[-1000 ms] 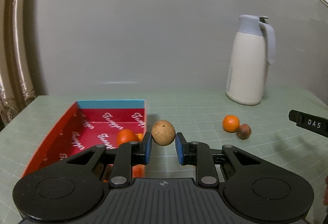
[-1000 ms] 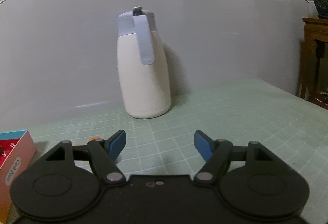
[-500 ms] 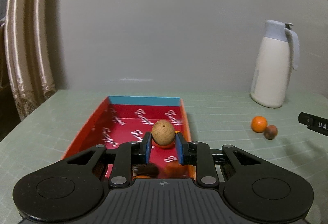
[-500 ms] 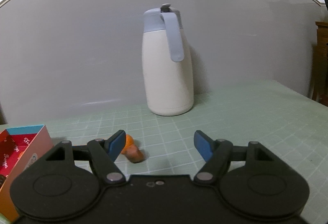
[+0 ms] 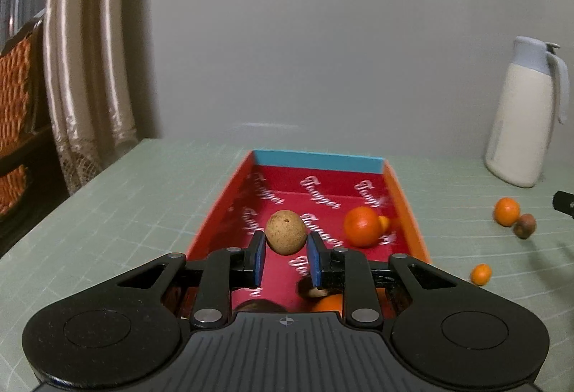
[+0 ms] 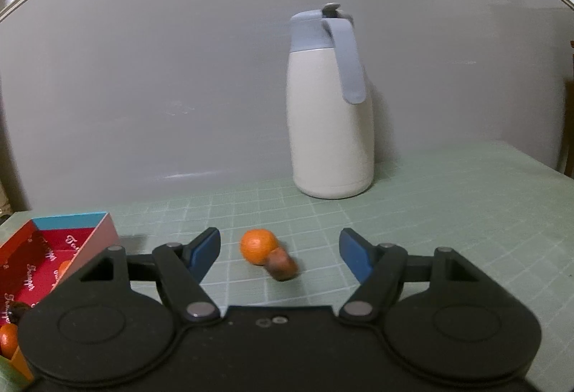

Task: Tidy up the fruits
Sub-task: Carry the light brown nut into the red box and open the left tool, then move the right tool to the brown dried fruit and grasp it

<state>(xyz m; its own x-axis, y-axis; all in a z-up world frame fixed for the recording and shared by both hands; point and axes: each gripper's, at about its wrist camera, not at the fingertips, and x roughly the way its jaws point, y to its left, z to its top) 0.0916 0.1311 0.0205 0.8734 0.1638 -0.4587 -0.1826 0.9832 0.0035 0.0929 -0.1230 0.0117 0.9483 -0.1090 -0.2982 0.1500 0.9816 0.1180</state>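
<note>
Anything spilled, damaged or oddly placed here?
Nothing spilled or damaged. Three fruits lie loose on the table outside the red box: an orange touching a brown fruit, and a small orange nearer the box.

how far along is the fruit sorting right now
Partly done. An orange and a few other fruits already lie in the red box. The left gripper holds a tan round fruit over the box. Left on the table: an orange, a brown fruit touching it, and a small orange fruit; the right gripper is open, empty.
</note>
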